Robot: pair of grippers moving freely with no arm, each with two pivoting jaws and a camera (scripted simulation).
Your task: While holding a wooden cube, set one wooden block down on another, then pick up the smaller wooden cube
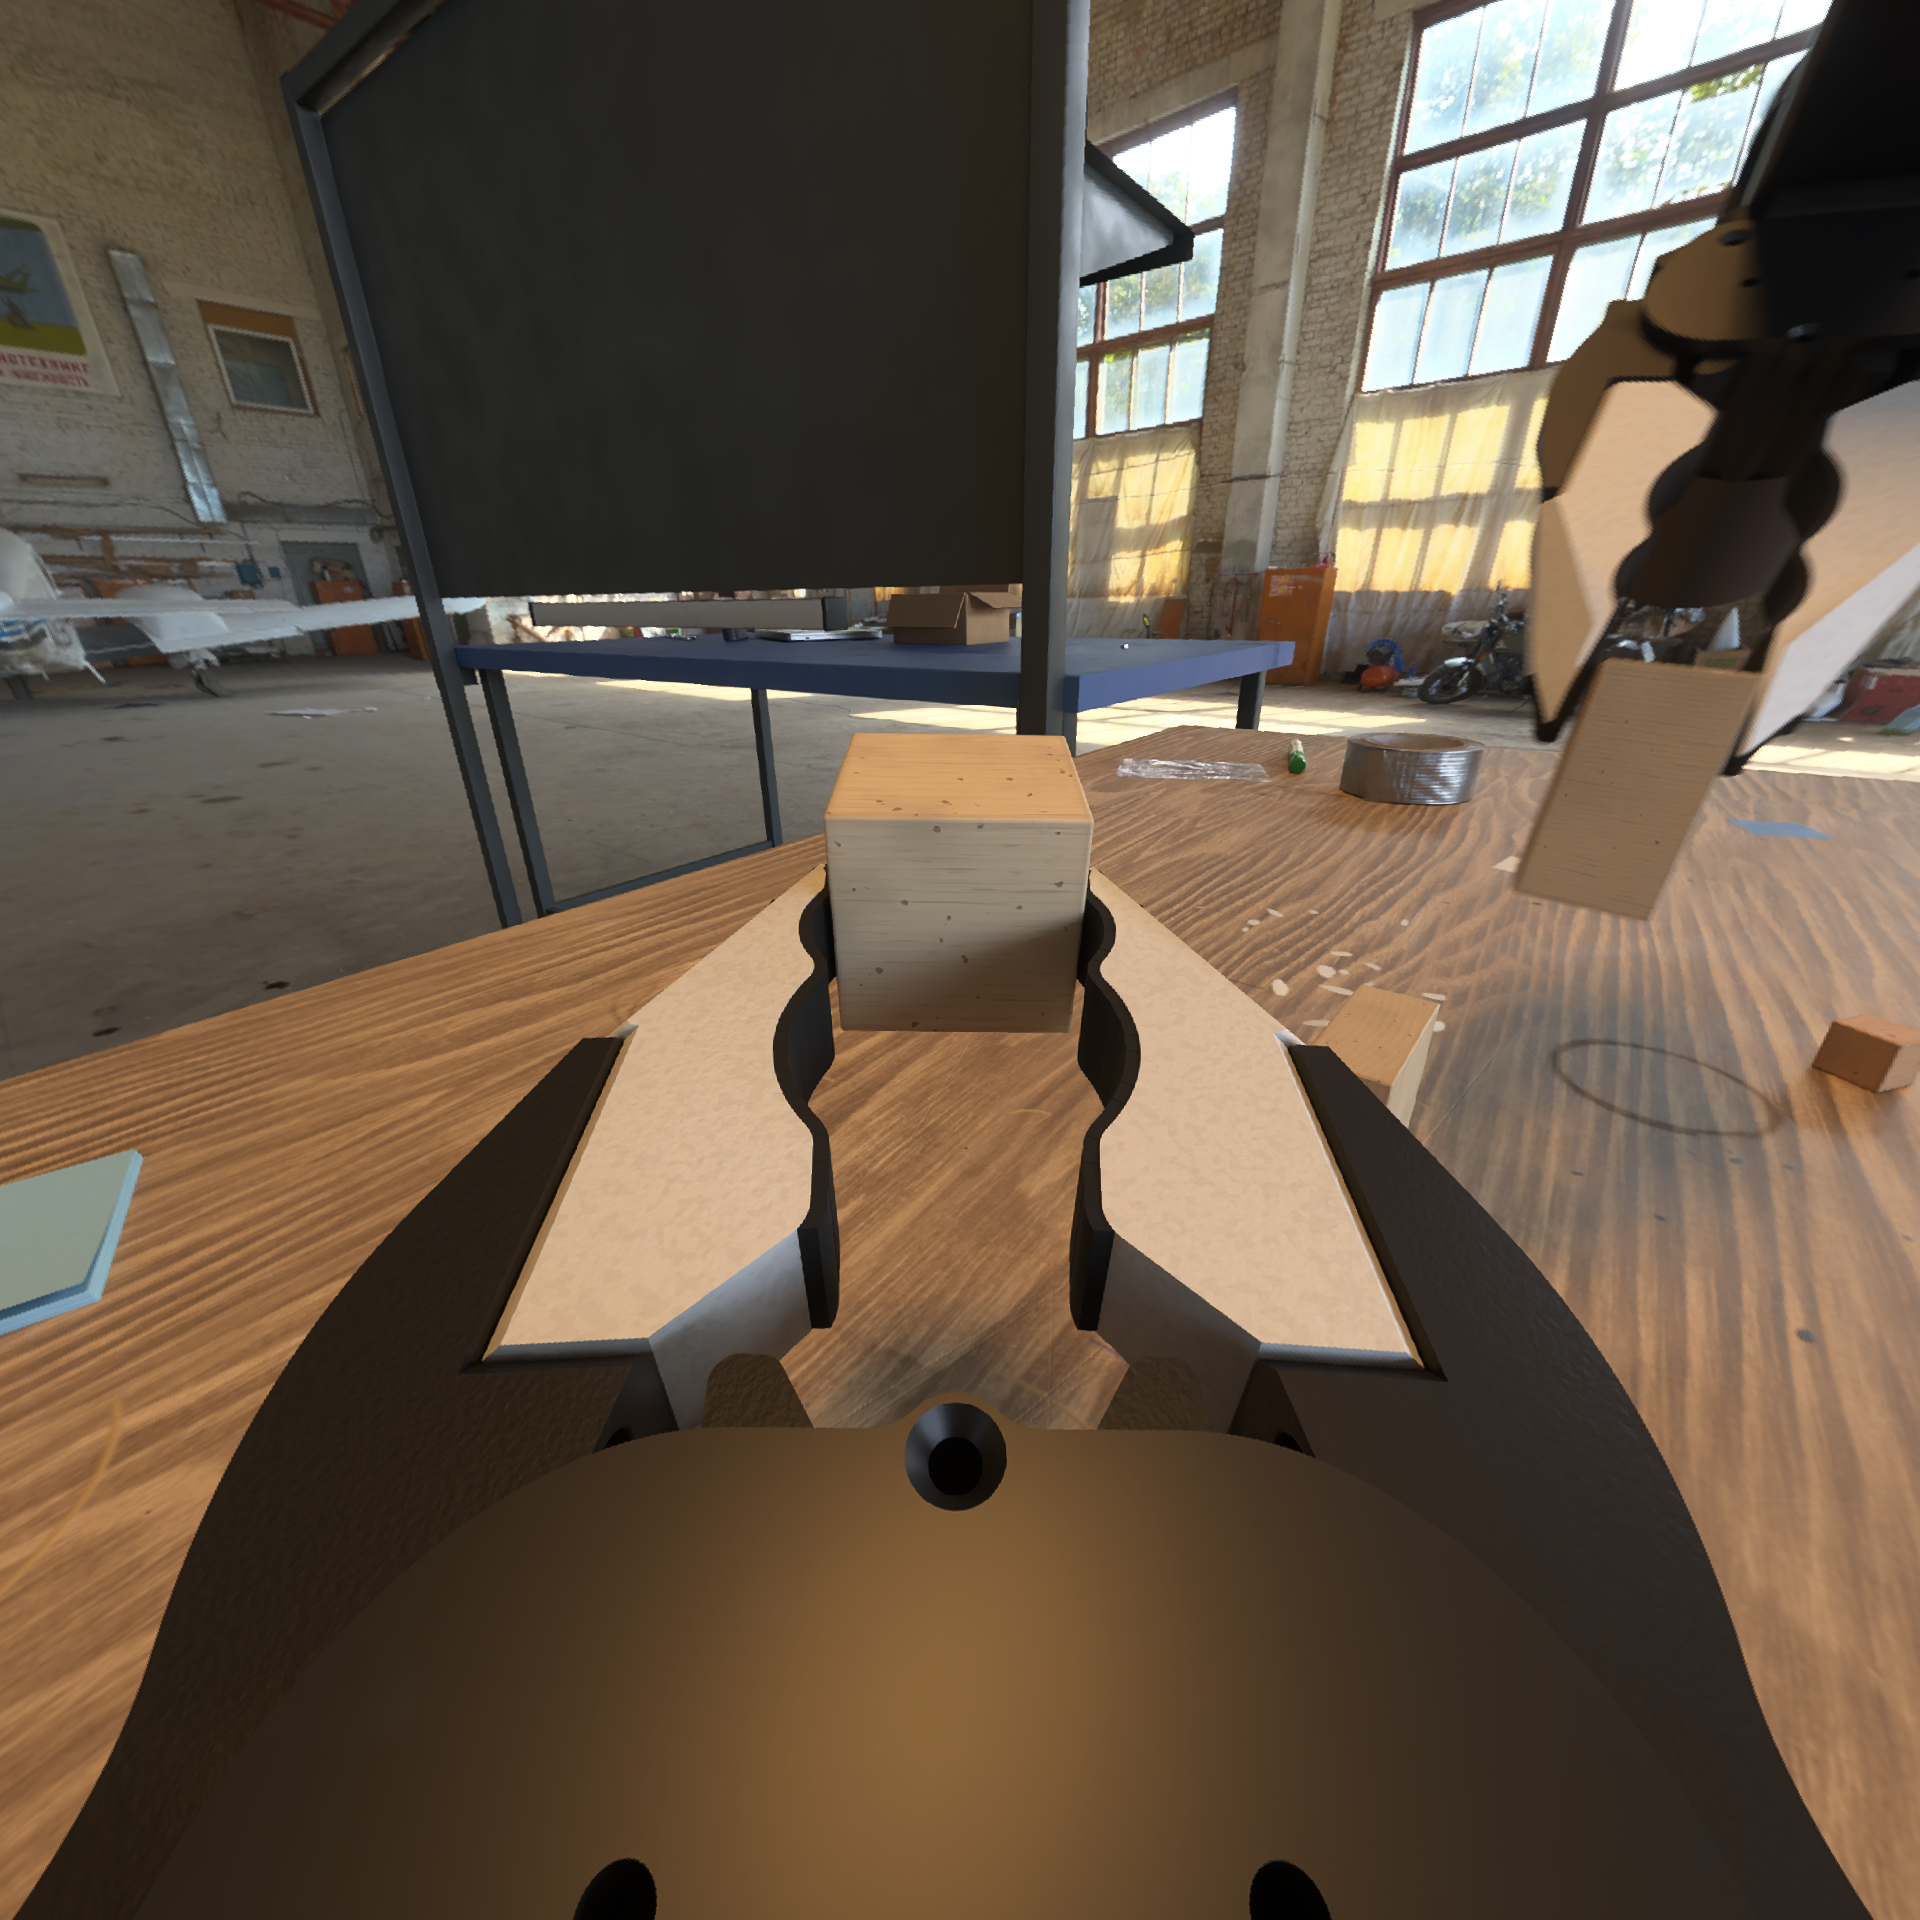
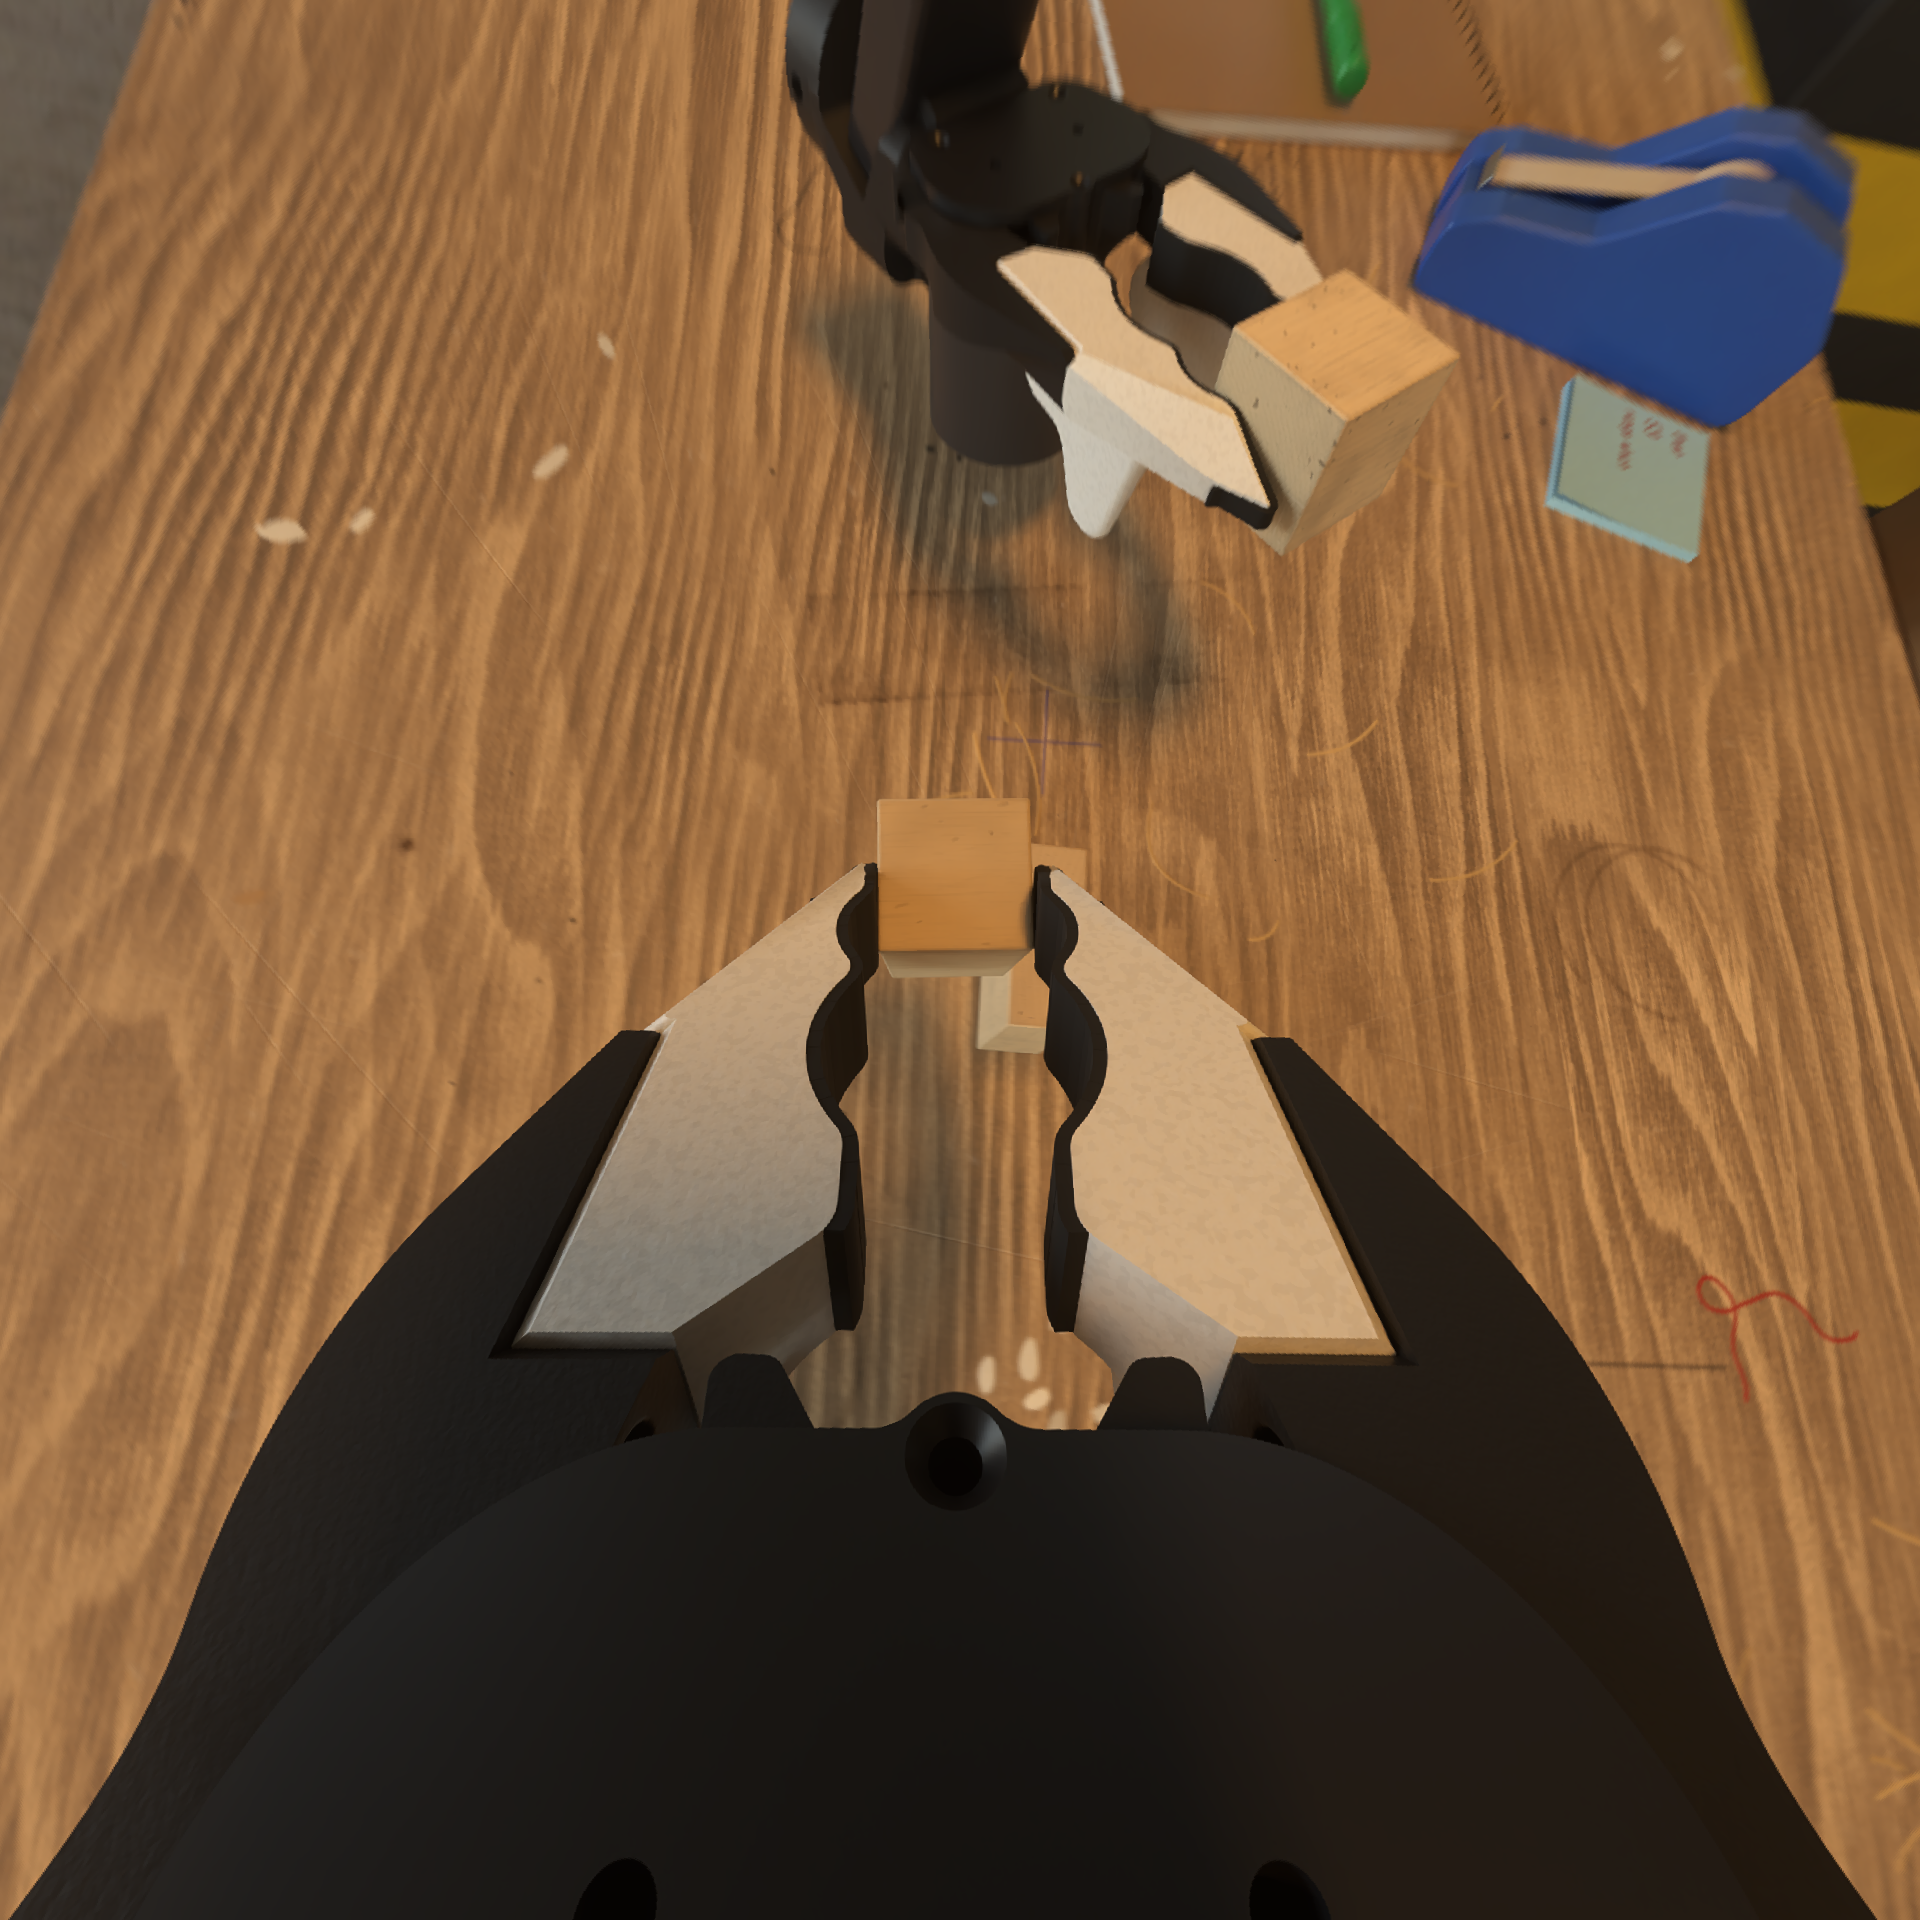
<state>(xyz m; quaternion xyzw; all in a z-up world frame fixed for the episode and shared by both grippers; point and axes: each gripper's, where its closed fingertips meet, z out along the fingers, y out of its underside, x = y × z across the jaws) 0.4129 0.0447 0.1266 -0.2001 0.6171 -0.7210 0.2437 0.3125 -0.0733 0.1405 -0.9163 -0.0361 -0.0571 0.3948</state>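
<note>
My left gripper (image 1: 956, 920) is shut on a large pale wooden cube (image 1: 958, 883) and holds it above the wooden table (image 1: 312, 1195). It also shows in the right wrist view (image 2: 1283, 405) with the cube (image 2: 1340, 384). My right gripper (image 2: 954, 894) is shut on a wooden block (image 2: 954, 873) and holds it tilted in the air; it shows at the upper right of the left wrist view (image 1: 1647, 732) with the block (image 1: 1631, 790). A second wooden block (image 1: 1382, 1039) stands on the table, just beneath and right of the held one (image 2: 1010, 1023). A smaller wooden cube (image 1: 1870, 1051) lies farther right.
A grey tape roll (image 1: 1411, 767), a green marker (image 1: 1296, 756) and clear wrap lie at the far table edge. A blue tape dispenser (image 2: 1631, 270) and a pale blue note pad (image 2: 1626, 468) sit beyond the left gripper. A dark framed board (image 1: 686, 291) stands past the table.
</note>
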